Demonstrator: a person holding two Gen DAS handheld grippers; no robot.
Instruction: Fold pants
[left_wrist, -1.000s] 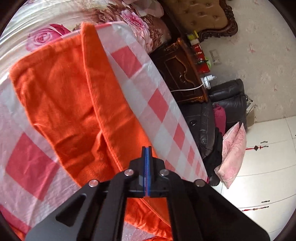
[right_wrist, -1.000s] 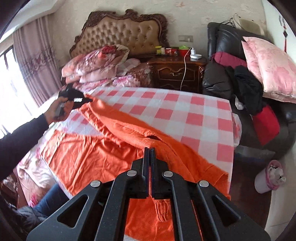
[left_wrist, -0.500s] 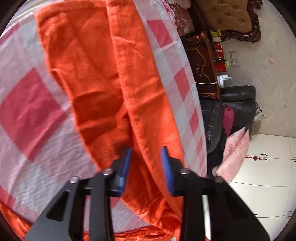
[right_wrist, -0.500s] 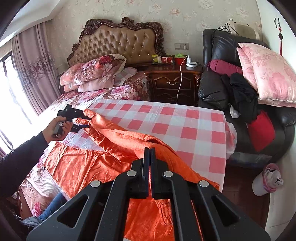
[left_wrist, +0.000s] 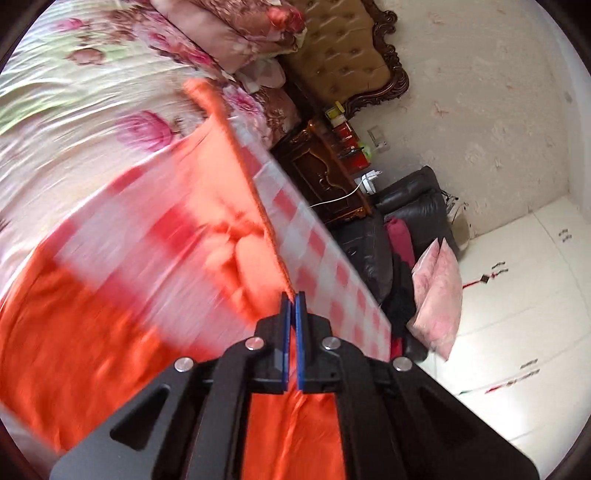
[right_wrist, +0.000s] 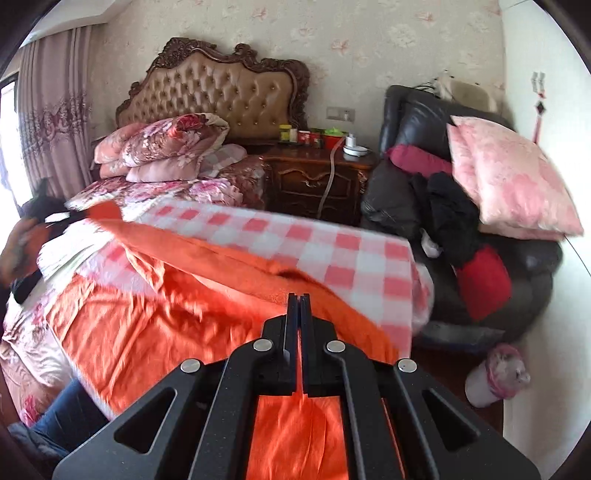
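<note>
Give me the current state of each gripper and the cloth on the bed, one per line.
Left gripper: shut on the orange pants' edge.
Right gripper: shut on the same garment.
Orange fleece pants: edge lifted and stretched between both grippers, the rest draped on the bed.
Pink-and-white checked cloth: spread flat under the pants.
Orange satin sheet: wrinkled, hanging over the bed's edge.

The bed (right_wrist: 155, 192) carries a red-checked cloth (right_wrist: 332, 254), the orange pants (right_wrist: 147, 325) spread near, and floral quilts (right_wrist: 162, 147) piled far.
</note>
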